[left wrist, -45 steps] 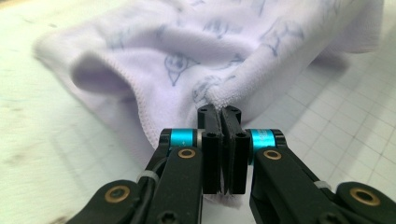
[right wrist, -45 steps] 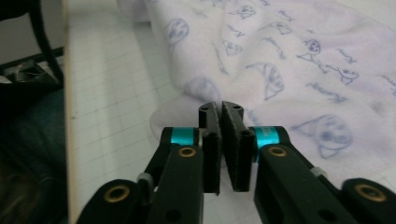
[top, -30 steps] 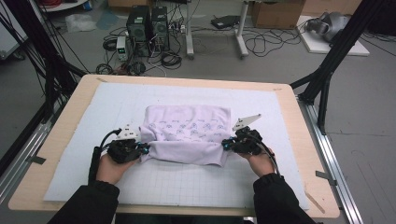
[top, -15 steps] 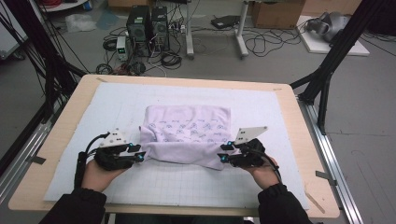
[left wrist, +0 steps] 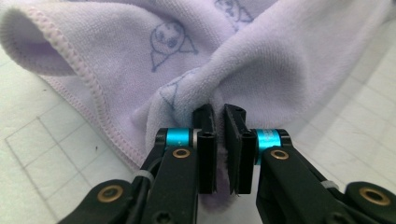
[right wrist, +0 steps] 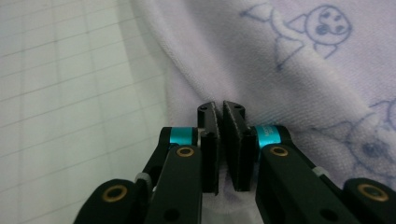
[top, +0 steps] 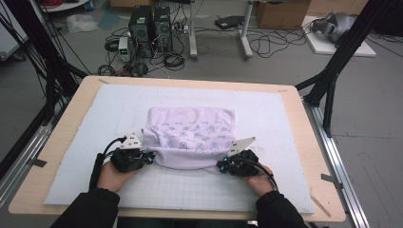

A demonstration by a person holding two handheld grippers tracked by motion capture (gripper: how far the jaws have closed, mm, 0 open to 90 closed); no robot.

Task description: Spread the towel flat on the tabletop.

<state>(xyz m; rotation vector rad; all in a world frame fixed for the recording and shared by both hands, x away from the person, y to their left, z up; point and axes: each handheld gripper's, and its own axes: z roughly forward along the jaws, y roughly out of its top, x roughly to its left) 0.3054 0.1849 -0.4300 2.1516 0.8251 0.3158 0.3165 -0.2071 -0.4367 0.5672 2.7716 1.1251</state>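
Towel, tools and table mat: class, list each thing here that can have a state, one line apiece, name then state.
towel: partly folded, near edge bunched, lying on the mat.
left tool: shut on the towel's near-left corner.
right tool: shut on the towel's near-right corner.
mat: spread flat over the table.
table: upright, bearing mat and towel.

Both forearms enter from bottom edge, sleeves dark. L gripper (top: 151, 156) at towel's (top: 190, 135) near-left corner, R gripper (top: 221, 165) at near-right corner. Jaws on both just closed, now pinched on towel fabric, grippers low & roughly level.
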